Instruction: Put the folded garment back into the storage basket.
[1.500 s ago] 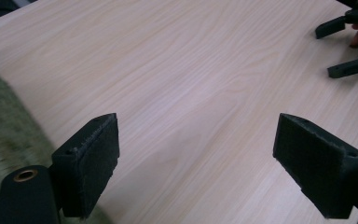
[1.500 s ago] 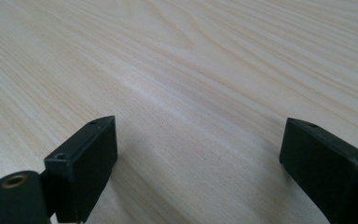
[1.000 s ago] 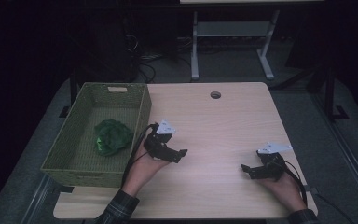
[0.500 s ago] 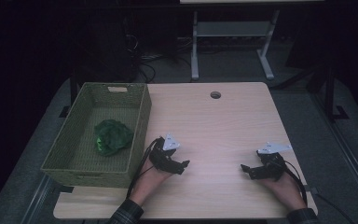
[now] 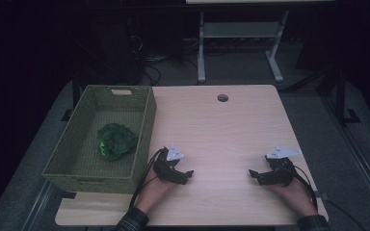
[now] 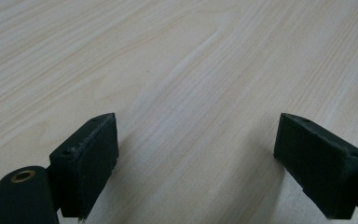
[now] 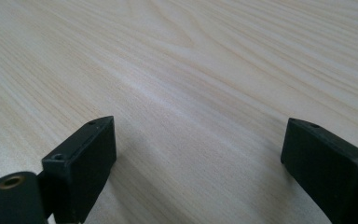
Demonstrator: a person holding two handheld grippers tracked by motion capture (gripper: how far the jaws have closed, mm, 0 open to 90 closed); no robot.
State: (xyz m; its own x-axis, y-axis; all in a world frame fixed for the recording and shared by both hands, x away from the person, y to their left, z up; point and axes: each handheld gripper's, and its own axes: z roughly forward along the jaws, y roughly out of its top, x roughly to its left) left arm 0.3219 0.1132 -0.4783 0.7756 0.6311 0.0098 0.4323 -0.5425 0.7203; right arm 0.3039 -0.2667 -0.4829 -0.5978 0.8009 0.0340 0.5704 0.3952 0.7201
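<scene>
A green crumpled cloth-like object (image 5: 116,141) lies inside a woven olive basket (image 5: 144,126) at the table's left. My left gripper (image 5: 187,175) rests low on the wooden table (image 5: 221,134) just right of the basket's near corner, open, with nothing between its pads (image 6: 95,154). My right gripper (image 5: 253,176) sits near the front right of the table, also open and empty, its pads (image 7: 86,154) wide apart over bare wood. Both point toward the table's middle.
A round cable hole (image 5: 222,97) is at the table's far middle. Behind the table stands a white metal frame (image 5: 236,33) on a dark floor. The person's hands and sleeves come in at the front edge.
My left gripper has drawn back toward the front edge, moving a little right and nearer the person. The right gripper has stayed in place.
</scene>
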